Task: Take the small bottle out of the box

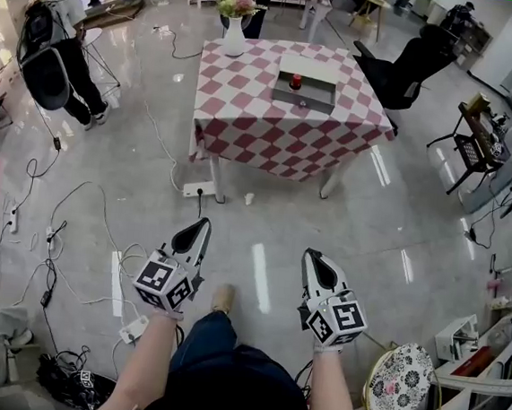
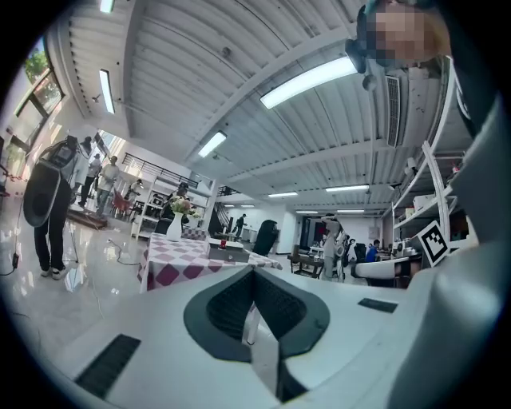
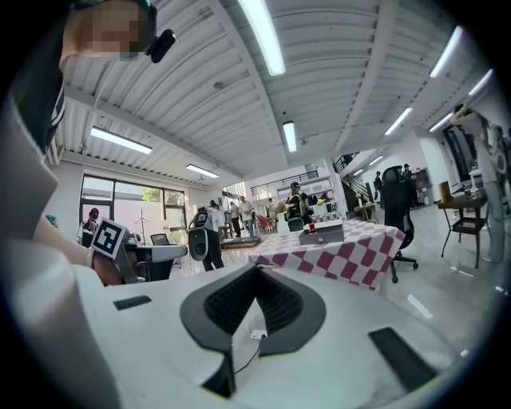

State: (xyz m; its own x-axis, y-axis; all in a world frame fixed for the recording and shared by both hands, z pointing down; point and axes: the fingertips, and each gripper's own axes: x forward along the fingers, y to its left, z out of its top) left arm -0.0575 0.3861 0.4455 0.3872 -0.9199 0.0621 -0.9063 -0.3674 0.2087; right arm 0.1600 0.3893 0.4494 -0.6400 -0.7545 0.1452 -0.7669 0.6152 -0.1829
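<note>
A wide glossy floor [image 1: 106, 167] strewn with cables takes up most of the head view. Well ahead of the person stands a table [image 1: 245, 126] draped in a red-and-white checked cloth, with a black office chair [image 1: 404, 65] at its right side. A shallow grey box [image 1: 316, 95] sits on the tabletop, and a white vase of flowers [image 1: 235, 28] stands near the table's far left corner. Closer in, both tools are held out over bare floor, well short of the table. The left gripper [image 1: 204, 225] has its jaws pressed together with nothing between them, and the right gripper [image 1: 310, 253] is likewise closed tight and empty. Each gripper view looks roughly level across the room toward the table. The small bottle [image 1: 296, 81], showing a red top, stands inside the box, and it appears again as a red speck in the right gripper view [image 3: 311, 226]. As I judge it, the task is barely begun. The bottle has not been touched and neither tool is anywhere near it. The walk to the table, opening a gripper, gripping the bottle and lifting it clear of the box are all left to do.
</note>
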